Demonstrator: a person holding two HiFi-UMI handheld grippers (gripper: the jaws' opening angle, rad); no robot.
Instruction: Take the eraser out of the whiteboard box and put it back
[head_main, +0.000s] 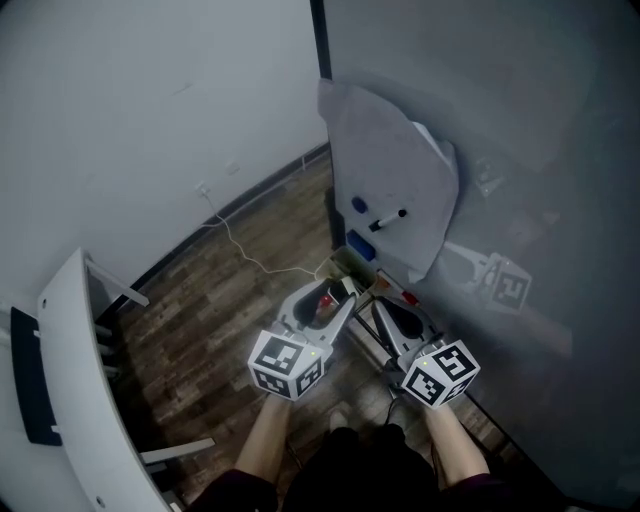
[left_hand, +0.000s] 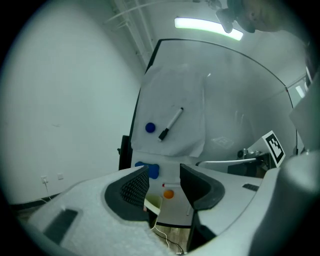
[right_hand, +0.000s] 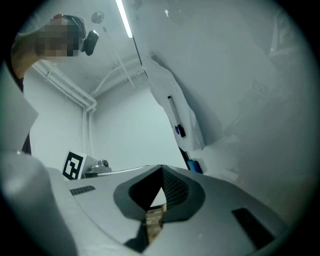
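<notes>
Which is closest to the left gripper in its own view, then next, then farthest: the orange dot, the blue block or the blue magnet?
1. Orange dot: low down, showing between the open jaws of the left gripper.
2. Blue block: a little up and to the left of the dot.
3. Blue magnet: higher up, on the white sheet.

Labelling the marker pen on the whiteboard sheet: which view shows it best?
Left gripper view: the marker pen faces the camera at full length, dark cap lowest, beside the blue magnet. Head view shows the marker pen small and dim from above. Right gripper view shows the marker pen nearly edge-on and foreshortened.
</notes>
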